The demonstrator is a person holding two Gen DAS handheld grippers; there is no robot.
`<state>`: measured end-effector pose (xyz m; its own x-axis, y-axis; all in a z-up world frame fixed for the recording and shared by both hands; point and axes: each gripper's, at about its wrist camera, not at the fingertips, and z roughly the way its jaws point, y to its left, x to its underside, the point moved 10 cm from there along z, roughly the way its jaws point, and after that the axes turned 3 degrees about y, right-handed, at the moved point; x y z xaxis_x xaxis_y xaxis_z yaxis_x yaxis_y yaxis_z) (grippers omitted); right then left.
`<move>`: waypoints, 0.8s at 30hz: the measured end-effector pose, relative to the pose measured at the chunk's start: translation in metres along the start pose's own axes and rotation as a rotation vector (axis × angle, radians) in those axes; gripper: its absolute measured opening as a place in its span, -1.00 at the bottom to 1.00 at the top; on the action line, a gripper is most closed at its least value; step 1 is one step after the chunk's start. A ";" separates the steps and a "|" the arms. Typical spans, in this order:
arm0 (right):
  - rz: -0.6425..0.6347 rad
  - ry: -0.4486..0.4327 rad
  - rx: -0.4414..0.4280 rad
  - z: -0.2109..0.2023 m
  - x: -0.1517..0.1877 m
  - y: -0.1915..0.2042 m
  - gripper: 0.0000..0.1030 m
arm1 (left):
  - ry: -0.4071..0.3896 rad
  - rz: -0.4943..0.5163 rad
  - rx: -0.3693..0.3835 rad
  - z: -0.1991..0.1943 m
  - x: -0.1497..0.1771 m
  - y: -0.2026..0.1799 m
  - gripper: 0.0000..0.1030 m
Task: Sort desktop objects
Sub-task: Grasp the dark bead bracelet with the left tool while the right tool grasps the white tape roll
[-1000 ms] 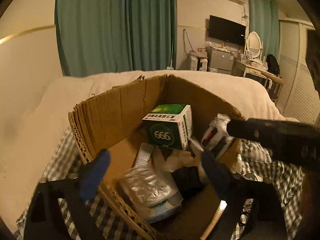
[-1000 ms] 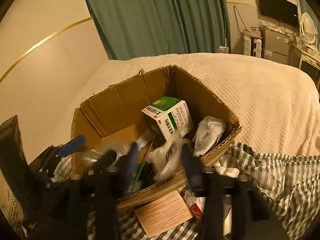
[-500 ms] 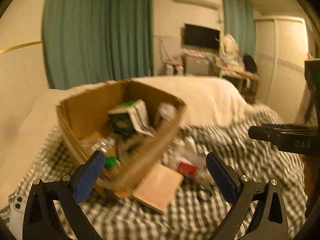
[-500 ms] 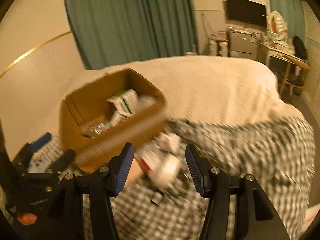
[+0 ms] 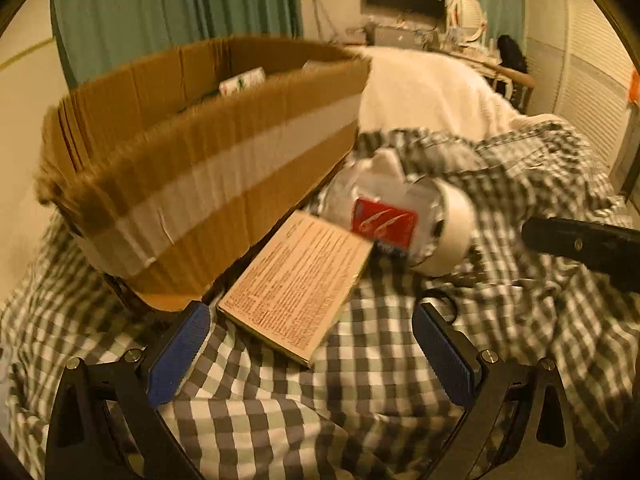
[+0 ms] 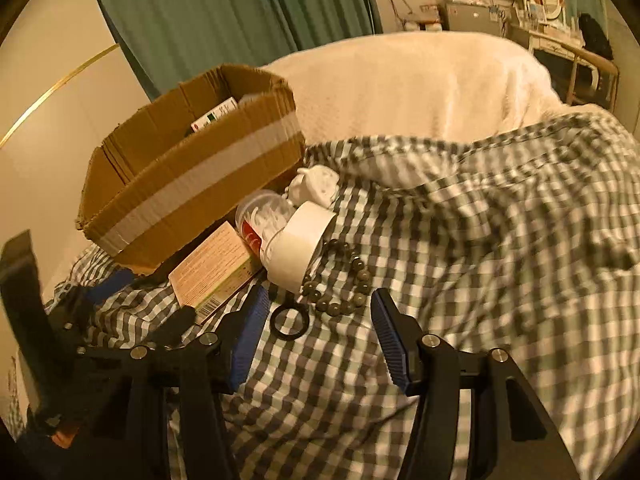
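We hold our left gripper (image 5: 310, 344) and right gripper (image 6: 318, 326) released, nothing between their blue pads, low over the checked cloth (image 6: 460, 240). Just beyond the right one lie a black ring (image 6: 289, 322) and a bead bracelet (image 6: 340, 280); past them a flat box (image 5: 298, 280) and a white-capped jar (image 6: 288, 232) sit beside the cardboard box (image 5: 192, 168).

a: dim, warm yellow-orange cast in both views; no lamp in sight.

b: blur? the box (image 5: 208, 168) edges smear in the left view, and the cloth (image 6: 500, 208) streaks on the right side of the right view.

a: nearer the lens the cloth's checks are sharper. fisheye bends the curtain (image 6: 224, 20) and wall lines, with black corners around each round picture.

b: shadows are soft; under the box it is dark.
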<state>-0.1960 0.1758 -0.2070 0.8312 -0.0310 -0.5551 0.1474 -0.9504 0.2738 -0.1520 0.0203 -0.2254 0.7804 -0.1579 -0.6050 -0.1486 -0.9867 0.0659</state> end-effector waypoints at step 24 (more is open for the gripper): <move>0.082 0.051 -0.005 -0.002 0.014 -0.016 -0.39 | 0.072 -0.003 -0.002 0.028 0.008 0.005 1.00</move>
<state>-0.1857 0.1911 -0.2171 0.8669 -0.0930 -0.4898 0.0802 -0.9437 0.3211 -0.1635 0.0154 -0.2518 0.8223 -0.1572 -0.5470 -0.1449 -0.9872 0.0660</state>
